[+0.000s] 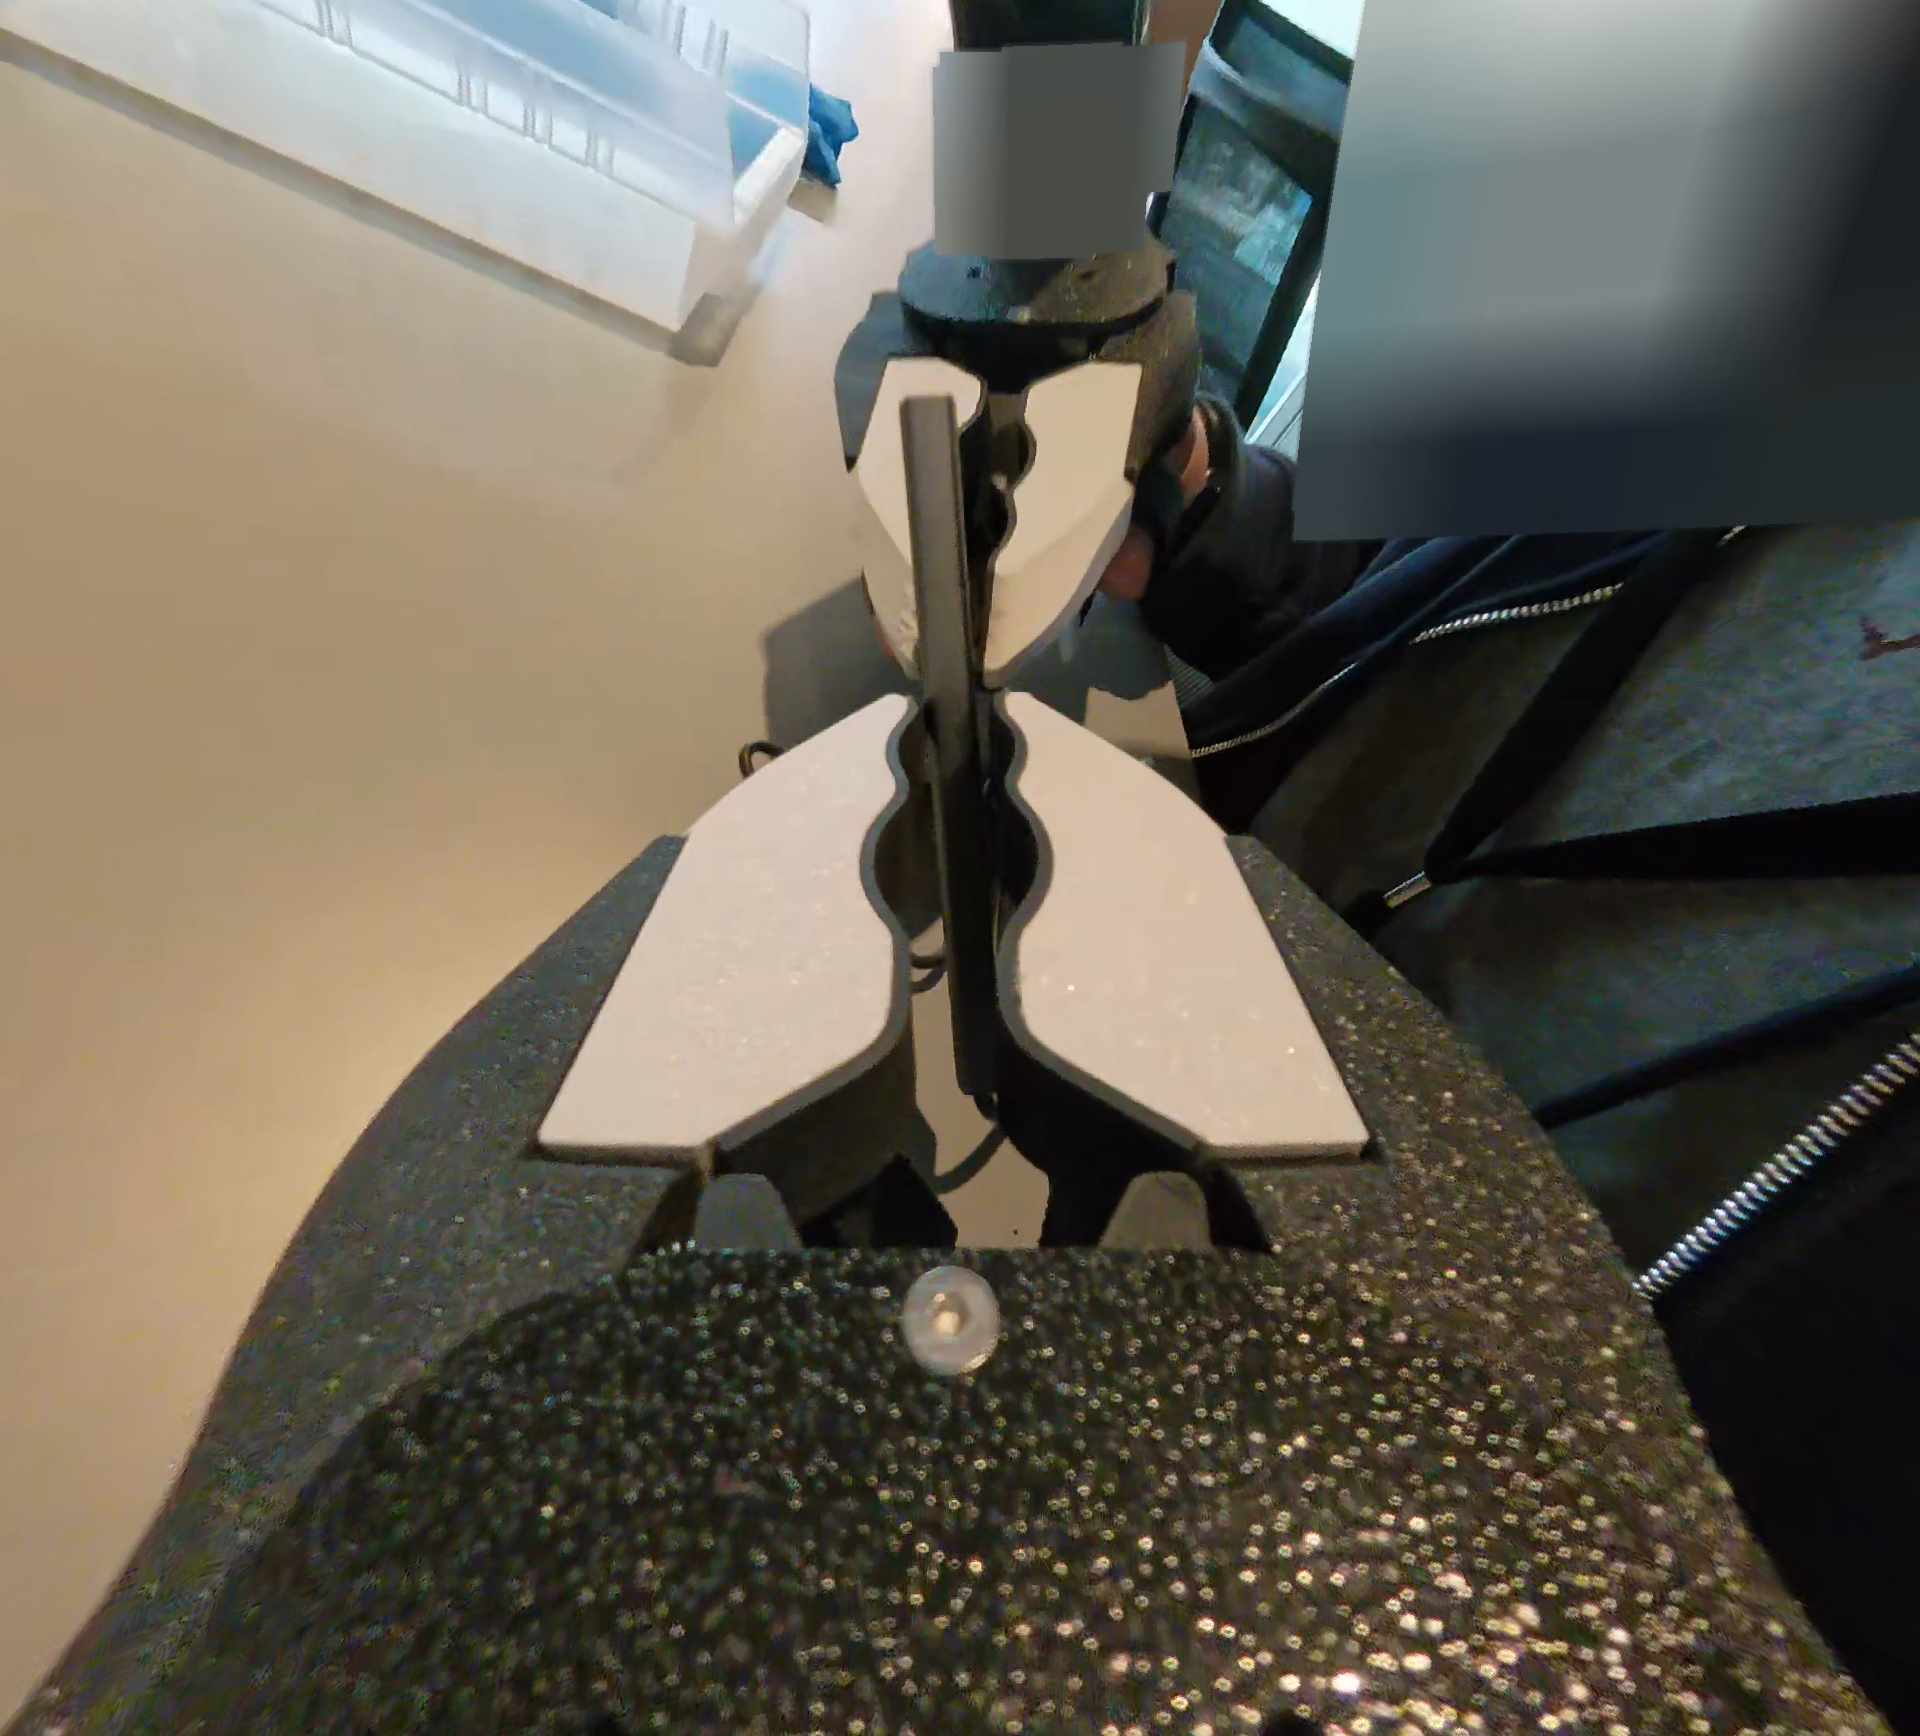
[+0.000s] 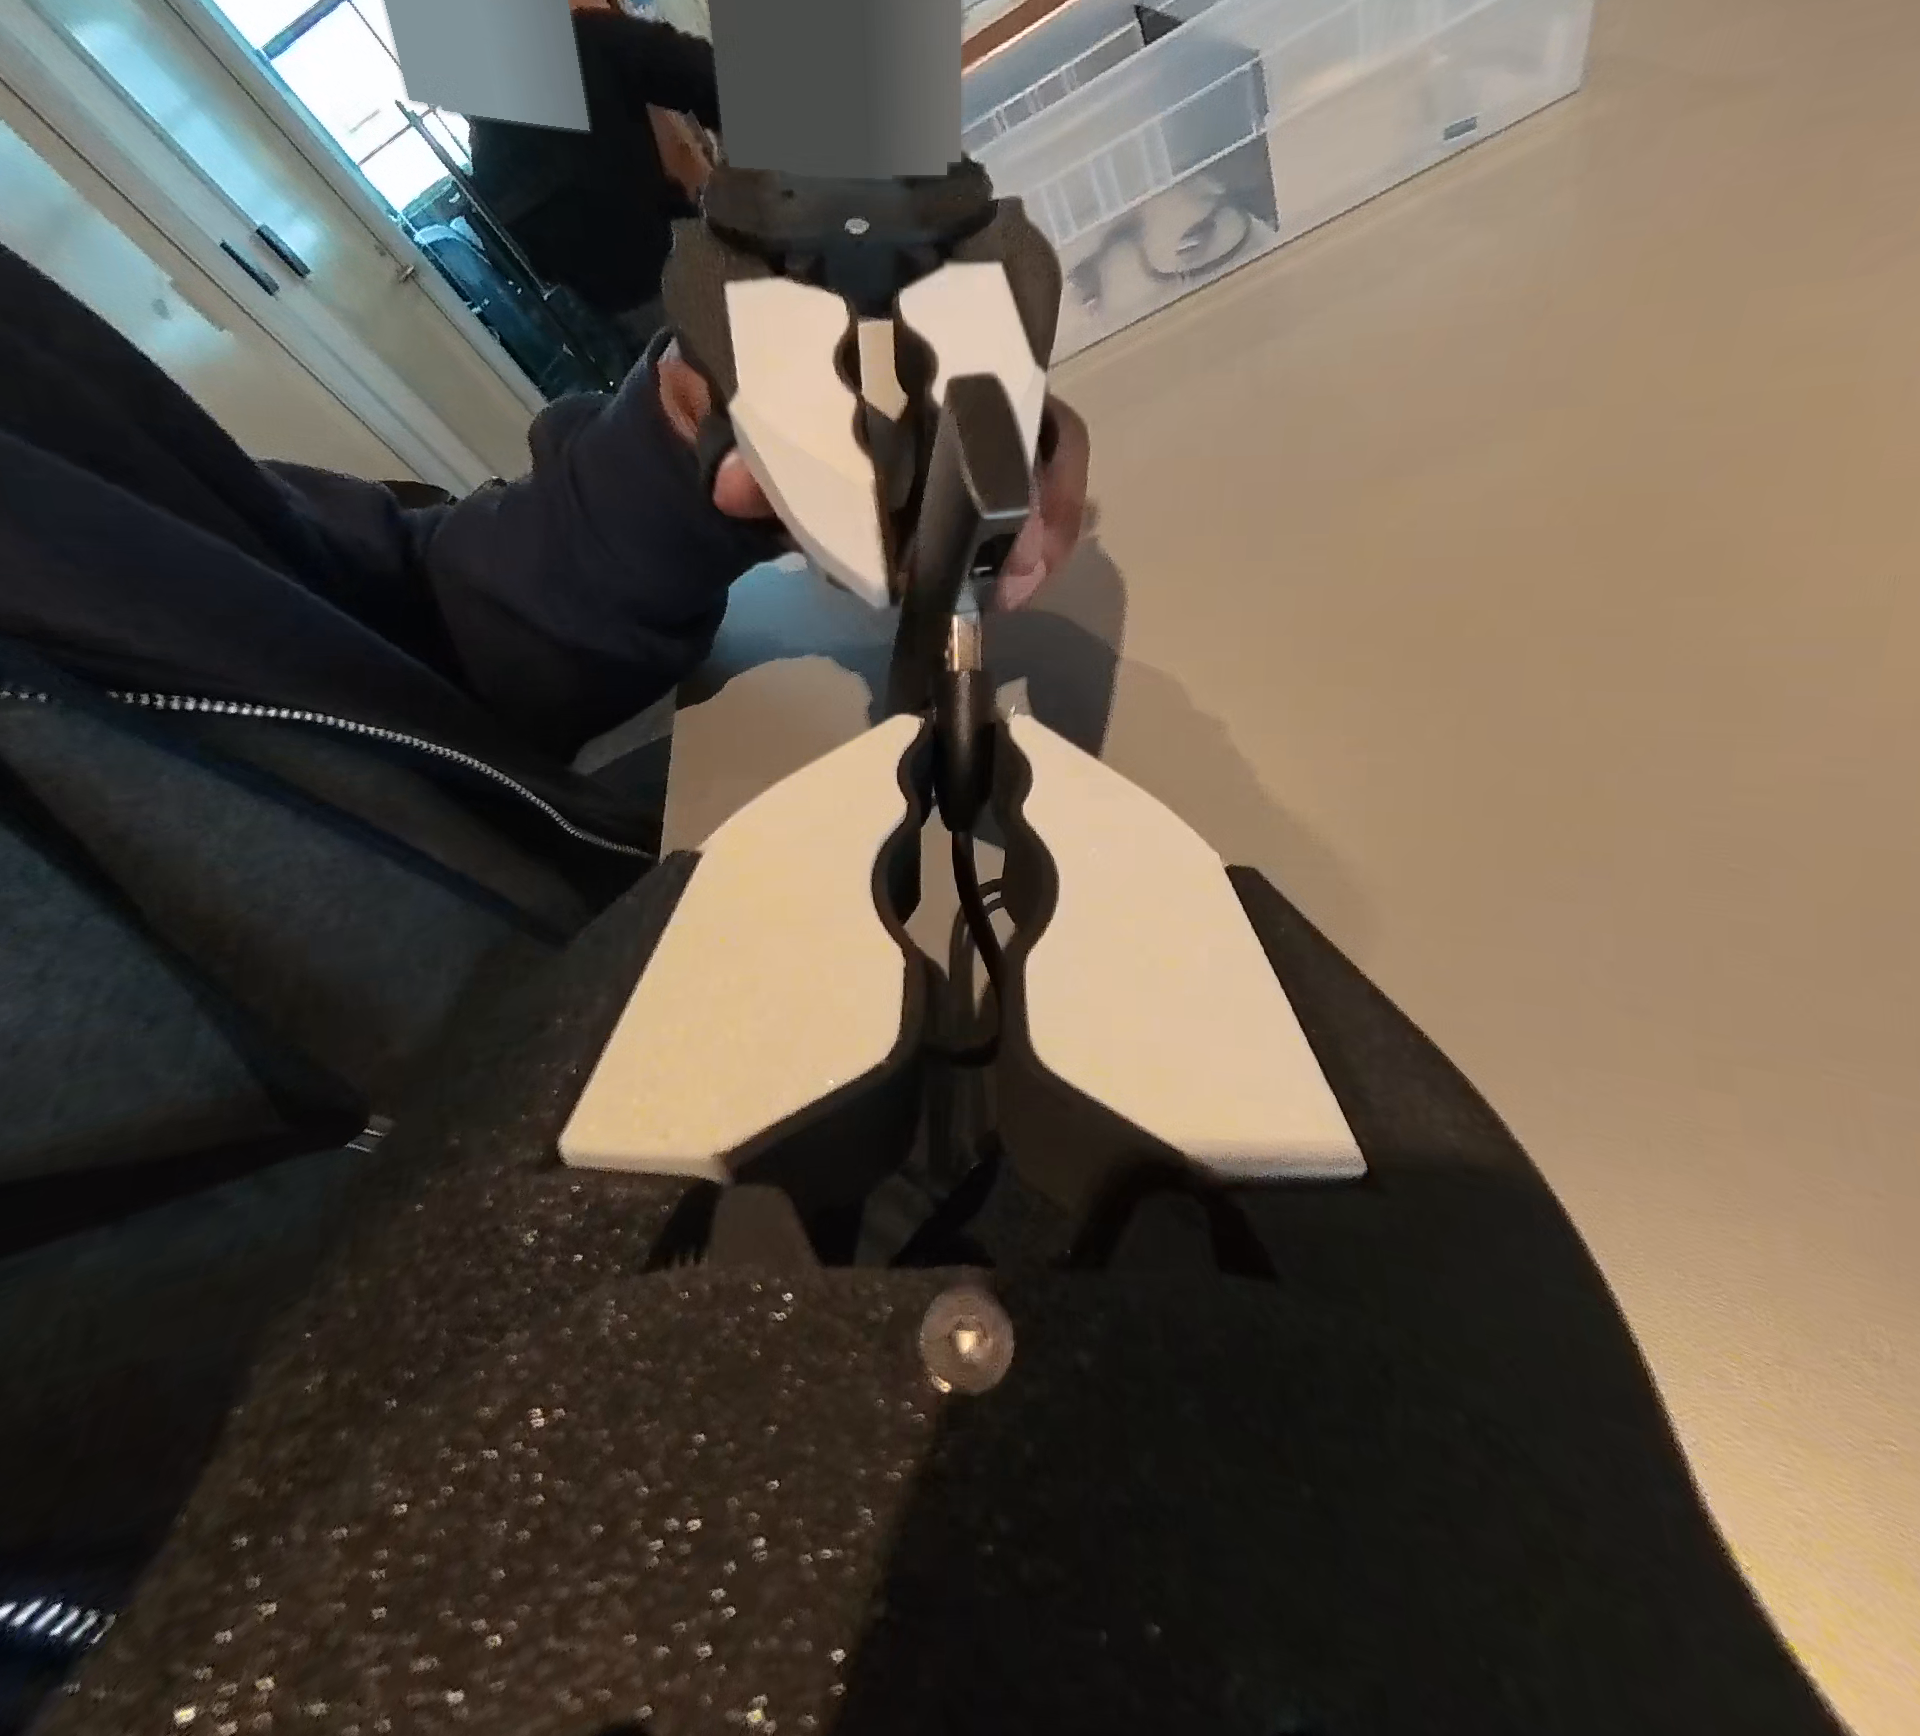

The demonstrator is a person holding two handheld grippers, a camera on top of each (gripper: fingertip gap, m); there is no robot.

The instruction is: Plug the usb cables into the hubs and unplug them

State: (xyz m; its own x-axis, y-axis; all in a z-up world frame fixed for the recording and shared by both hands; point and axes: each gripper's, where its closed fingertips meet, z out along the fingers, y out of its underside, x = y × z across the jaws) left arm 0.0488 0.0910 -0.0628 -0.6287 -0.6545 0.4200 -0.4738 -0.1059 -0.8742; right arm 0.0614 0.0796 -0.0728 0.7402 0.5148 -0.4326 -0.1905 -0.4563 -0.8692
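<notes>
Two grippers face each other nose to nose in both views.

In the left wrist view, the left gripper [image 1: 961, 720] fills the lower centre, its white jaws closed on a thin dark hub [image 1: 951, 751] seen edge-on. The hub runs up the middle of the frame to the right gripper [image 1: 987, 658], whose jaws meet it at centre. A thin cable [image 1: 971, 1151] trails below the hub, between the left jaws. The beige counter [image 1: 364, 751] lies to the left, with a clear bin [image 1: 468, 55] at upper left. A dark sleeve [image 1: 1247, 564] shows at right.

In the right wrist view, the right gripper [image 2: 966, 730] sits at lower centre, jaws pinched on a dark plug [image 2: 964, 710] whose metal tip reaches the hub [image 2: 982, 460] end; how deep it sits I cannot tell. Its cable [image 2: 971, 917] loops back between the jaws. Above, the left gripper [image 2: 894, 580] holds the hub, a hand [image 2: 1039, 523] behind it. The counter [image 2: 1455, 647] spreads right, a clear bin [image 2: 1299, 86] at upper right.
</notes>
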